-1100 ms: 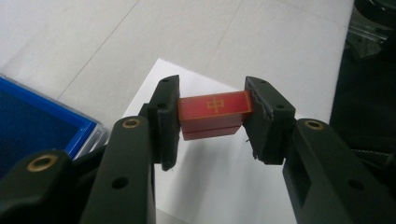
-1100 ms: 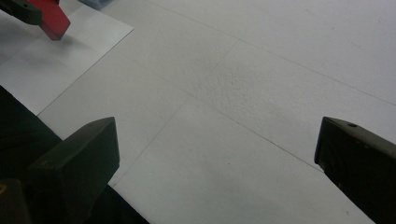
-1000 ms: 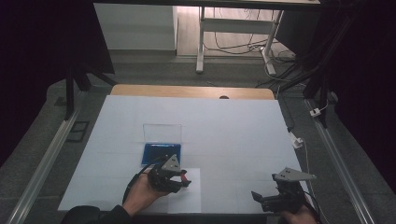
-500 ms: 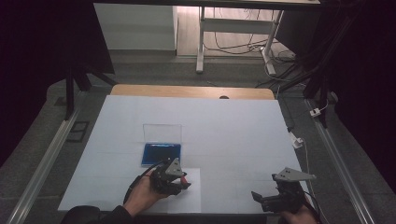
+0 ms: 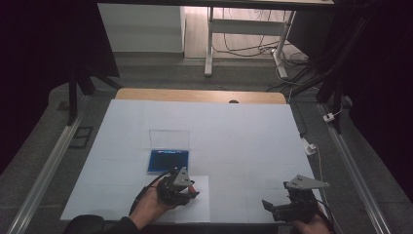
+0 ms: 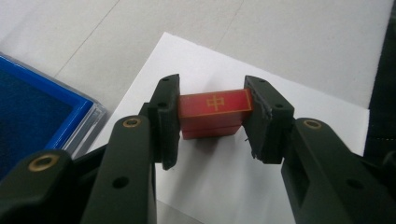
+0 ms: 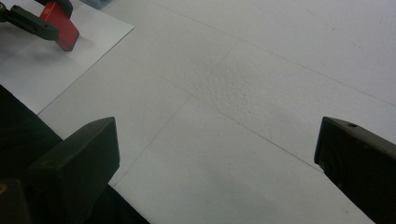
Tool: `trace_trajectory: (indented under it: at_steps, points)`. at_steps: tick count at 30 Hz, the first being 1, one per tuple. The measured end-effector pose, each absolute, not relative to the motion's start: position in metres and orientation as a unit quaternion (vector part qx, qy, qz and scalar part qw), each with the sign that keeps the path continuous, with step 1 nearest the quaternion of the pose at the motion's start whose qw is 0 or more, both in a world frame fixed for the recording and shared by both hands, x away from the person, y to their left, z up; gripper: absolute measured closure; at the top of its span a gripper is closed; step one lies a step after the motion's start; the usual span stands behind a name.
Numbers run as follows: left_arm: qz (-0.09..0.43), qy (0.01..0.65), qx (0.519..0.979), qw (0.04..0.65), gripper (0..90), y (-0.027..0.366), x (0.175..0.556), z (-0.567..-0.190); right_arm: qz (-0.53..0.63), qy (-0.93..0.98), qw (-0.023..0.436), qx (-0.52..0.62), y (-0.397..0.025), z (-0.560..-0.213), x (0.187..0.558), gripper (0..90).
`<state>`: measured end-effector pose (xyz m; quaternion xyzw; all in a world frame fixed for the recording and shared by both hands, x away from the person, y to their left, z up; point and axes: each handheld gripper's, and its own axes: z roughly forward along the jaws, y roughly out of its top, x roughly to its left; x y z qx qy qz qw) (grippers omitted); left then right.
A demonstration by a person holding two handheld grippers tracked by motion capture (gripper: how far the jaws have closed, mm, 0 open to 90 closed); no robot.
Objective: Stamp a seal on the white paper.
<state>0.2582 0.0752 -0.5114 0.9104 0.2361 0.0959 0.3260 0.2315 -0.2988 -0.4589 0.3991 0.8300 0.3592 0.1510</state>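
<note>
A red block with a gold mark, likely a stamp (image 6: 215, 113), sits clamped between the jaws of the left gripper (image 6: 212, 116), pressed down on a white sheet of paper (image 6: 289, 105) just beside the open blue case (image 5: 168, 161). The stamping looks underway; lifting and returning the stamp would remain. The right gripper (image 7: 217, 163) idles, jaws wide, holding nothing. The white surface (image 5: 243, 131) stands in a dim room.

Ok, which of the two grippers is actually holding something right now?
The left gripper: its fingers are clamped on the red block over the white paper sheet. The right gripper is spread wide over bare table.
</note>
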Motion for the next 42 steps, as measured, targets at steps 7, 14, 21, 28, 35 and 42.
trace_trajectory:
  at_steps: [7, 14, 21, 28, 35, 42]
  points:
    - [0.079, 0.244, 0.907, 0.334, 58.2, 0.078, 0.262, -0.512, 0.360, 0.830, 0.151, 0.399, -0.299, -0.459, 0.231, 0.5]
    - [0.089, 0.239, 0.910, 0.328, 58.2, 0.076, 0.260, -0.512, 0.358, 0.830, 0.153, 0.399, -0.299, -0.459, 0.231, 0.5]
    - [0.083, 0.232, 0.912, 0.329, 57.9, 0.078, 0.262, -0.511, 0.360, 0.829, 0.152, 0.399, -0.299, -0.459, 0.231, 0.5]
    - [0.086, 0.226, 0.915, 0.323, 57.7, 0.076, 0.263, -0.509, 0.359, 0.830, 0.152, 0.399, -0.299, -0.459, 0.231, 0.5]
    - [0.071, 0.231, 0.911, 0.333, 57.6, 0.077, 0.265, -0.507, 0.359, 0.830, 0.152, 0.399, -0.299, -0.459, 0.231, 0.5]
    - [0.075, 0.237, 0.903, 0.351, 57.5, 0.082, 0.267, -0.499, 0.359, 0.830, 0.152, 0.399, -0.299, -0.459, 0.231, 0.5]
